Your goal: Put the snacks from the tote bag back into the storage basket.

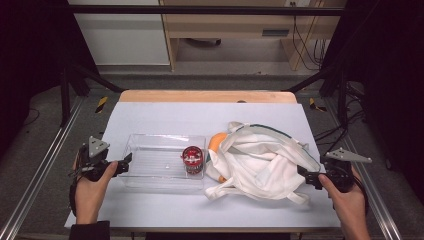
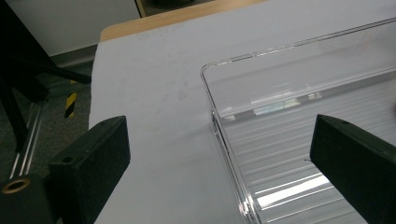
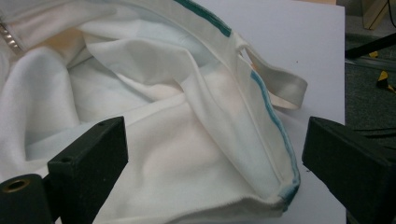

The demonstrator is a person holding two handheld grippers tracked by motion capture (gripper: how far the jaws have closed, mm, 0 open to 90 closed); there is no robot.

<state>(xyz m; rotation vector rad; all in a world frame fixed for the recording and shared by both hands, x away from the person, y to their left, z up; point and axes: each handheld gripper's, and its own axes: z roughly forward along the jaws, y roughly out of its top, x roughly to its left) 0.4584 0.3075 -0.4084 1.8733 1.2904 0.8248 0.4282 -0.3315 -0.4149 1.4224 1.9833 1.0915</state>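
On table [image 1: 165, 210], L gripper [image 1: 125, 164] wide by clear tray [image 1: 150, 145], R gripper [image 1: 303, 176] wide at white bag [image 1: 260, 160].

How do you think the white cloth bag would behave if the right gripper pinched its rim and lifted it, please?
The white cloth bag lies crumpled in soft folds, so it would probably sag and drape rather than hold shape. An orange thing shows at its mouth; it might shift or slip out. The right gripper is open near the rim.
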